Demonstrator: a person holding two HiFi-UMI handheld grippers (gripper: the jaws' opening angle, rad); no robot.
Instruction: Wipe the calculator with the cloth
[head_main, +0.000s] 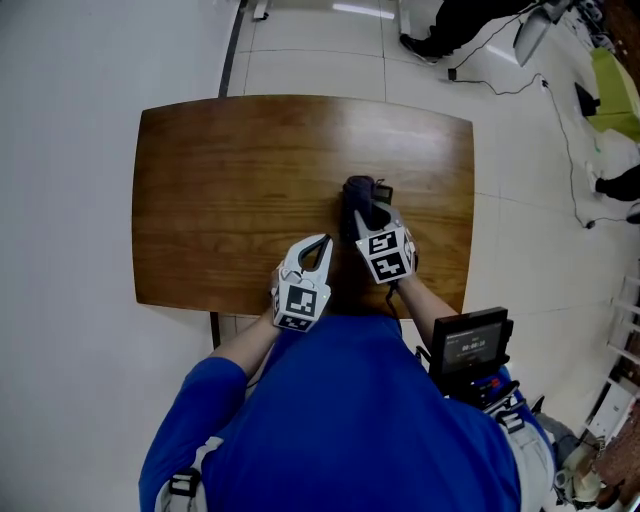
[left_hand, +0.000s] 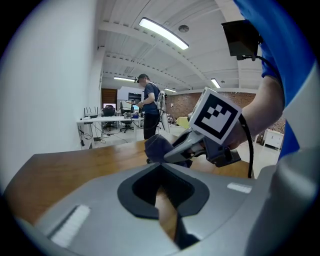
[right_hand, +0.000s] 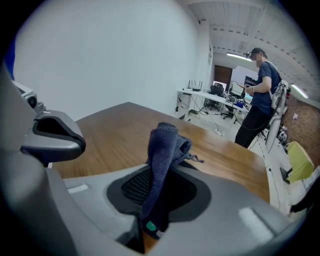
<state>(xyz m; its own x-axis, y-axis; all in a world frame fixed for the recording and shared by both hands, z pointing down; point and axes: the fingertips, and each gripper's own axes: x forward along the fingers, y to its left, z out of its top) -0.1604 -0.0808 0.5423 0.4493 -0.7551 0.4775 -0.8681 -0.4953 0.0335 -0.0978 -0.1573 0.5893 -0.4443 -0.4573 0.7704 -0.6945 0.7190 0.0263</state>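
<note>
A dark blue cloth (head_main: 357, 197) hangs bunched from my right gripper (head_main: 363, 214), which is shut on it over the wooden table (head_main: 230, 190), right of centre near the front edge. In the right gripper view the cloth (right_hand: 165, 145) stands up between the jaws of the right gripper (right_hand: 161, 162). A small dark edge (head_main: 384, 188) shows beside the cloth; I cannot tell whether it is the calculator. My left gripper (head_main: 322, 243) sits just left of the right one, shut with nothing in it. From the left gripper view (left_hand: 161, 167) the cloth (left_hand: 156, 146) is straight ahead.
The table's front edge (head_main: 240, 312) lies right under both grippers. A person (left_hand: 150, 112) stands far off by desks with monitors (left_hand: 107, 117). A small screen device (head_main: 470, 345) hangs at my right side. Cables (head_main: 575, 150) run over the floor to the right.
</note>
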